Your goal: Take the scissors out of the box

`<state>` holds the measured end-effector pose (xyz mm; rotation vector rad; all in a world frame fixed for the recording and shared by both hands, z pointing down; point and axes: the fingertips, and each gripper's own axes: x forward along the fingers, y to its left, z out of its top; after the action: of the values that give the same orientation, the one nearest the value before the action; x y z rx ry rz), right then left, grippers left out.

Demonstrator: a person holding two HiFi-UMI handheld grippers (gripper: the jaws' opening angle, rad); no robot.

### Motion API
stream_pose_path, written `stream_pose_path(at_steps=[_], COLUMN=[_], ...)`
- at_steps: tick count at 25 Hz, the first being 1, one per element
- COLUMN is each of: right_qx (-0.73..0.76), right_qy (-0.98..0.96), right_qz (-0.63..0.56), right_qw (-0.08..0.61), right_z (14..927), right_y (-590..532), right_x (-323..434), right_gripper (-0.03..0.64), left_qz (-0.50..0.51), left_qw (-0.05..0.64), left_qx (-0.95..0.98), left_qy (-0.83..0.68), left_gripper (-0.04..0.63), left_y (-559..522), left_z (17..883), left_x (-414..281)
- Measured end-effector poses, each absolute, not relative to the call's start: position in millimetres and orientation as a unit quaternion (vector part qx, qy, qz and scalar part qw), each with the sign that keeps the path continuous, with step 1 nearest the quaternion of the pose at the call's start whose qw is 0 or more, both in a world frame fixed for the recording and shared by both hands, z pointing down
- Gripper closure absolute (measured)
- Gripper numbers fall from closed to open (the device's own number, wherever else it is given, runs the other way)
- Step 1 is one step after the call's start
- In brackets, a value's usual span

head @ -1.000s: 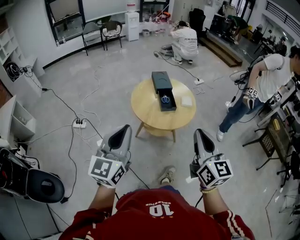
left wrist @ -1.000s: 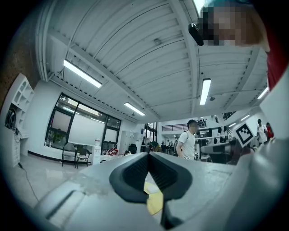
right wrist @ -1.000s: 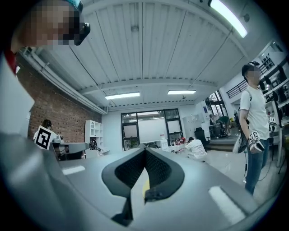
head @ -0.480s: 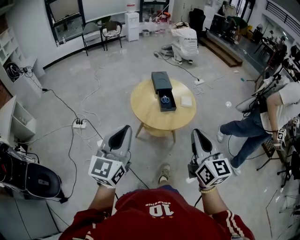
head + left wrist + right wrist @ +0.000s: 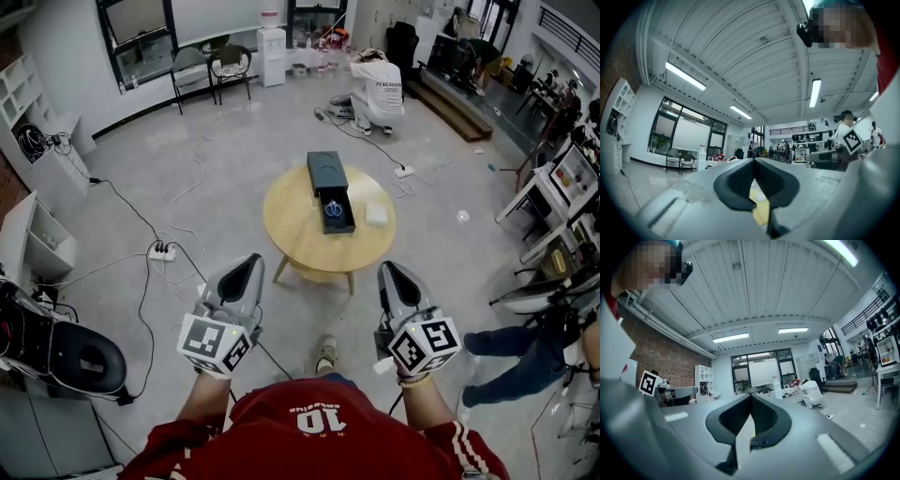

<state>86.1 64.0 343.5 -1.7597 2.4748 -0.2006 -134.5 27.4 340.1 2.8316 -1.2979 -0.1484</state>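
1. Grippers. My left gripper (image 5: 251, 260) and my right gripper (image 5: 388, 271) are held level and side by side, well short of the round table (image 5: 298, 239). Each pair of jaws is pressed together with nothing between them.
2. Task object. The blue-handled scissors (image 5: 332, 208) lie flat inside the open part of the black box (image 5: 322, 167). The box sits near the middle of the table, its long side running away from me.
3. Hazard, jaws. I judge that reaching in with closed jaws would only prod the scissors, so the jaws need spreading first.
4. Hazard, box. The open compartment looks narrow. A jaw catching its wall could shove or tip the box across the smooth tabletop, toward the white pad (image 5: 376, 214) just to its right on the table.
5. Hazard, grip. The scissors are thin and lie low, so a pinch on one handle loop may let them swing or drop back in.
6. Hazard, floor. A cable (image 5: 141, 309) and a power strip (image 5: 159, 251) lie on the floor left of the table, nearer to me, and could snag a foot.
7. Surface. The table has a pale wooden round top on splayed legs.
8. Room. The floor is grey and polished. Beyond the table are a crouching person (image 5: 379, 86), chairs (image 5: 192, 67) and a water dispenser (image 5: 272, 37) by the far windows. Right of the table are desks and another person's legs (image 5: 511, 361).
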Motion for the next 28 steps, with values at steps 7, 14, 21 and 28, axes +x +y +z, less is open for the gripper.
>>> stream_pose_path(at_steps=[7,14,21,28], right_qx=[-0.571,-0.571,-0.575,-0.570], right_qy=[0.816,0.817,0.814,0.816], right_qz=[-0.065,-0.063,-0.073,-0.084], right_qw=[0.056,0.052,0.047,0.050], right_z=[340.5,342.0,349.4,356.7], right_y=[31.0,-3.9,-44.0,-85.0], right_x=[111.1,134.1,168.5,197.9], right_gripper=[0.615,0.615,0.615,0.615], left_qz=[-0.049,-0.050,-0.042,-0.032], left_qw=[0.007,0.007,0.016,0.017], left_qx=[0.908,0.909,0.911,0.911], left_qy=[-0.416,-0.413,-0.410,-0.412], left_gripper=[0.592,0.592,0.592,0.592], left_y=[-0.2,-37.2,-79.8,-120.8], left_z=[335.8,338.4,345.2,349.2], left_x=[-108.2,-83.0,-50.4,-17.7])
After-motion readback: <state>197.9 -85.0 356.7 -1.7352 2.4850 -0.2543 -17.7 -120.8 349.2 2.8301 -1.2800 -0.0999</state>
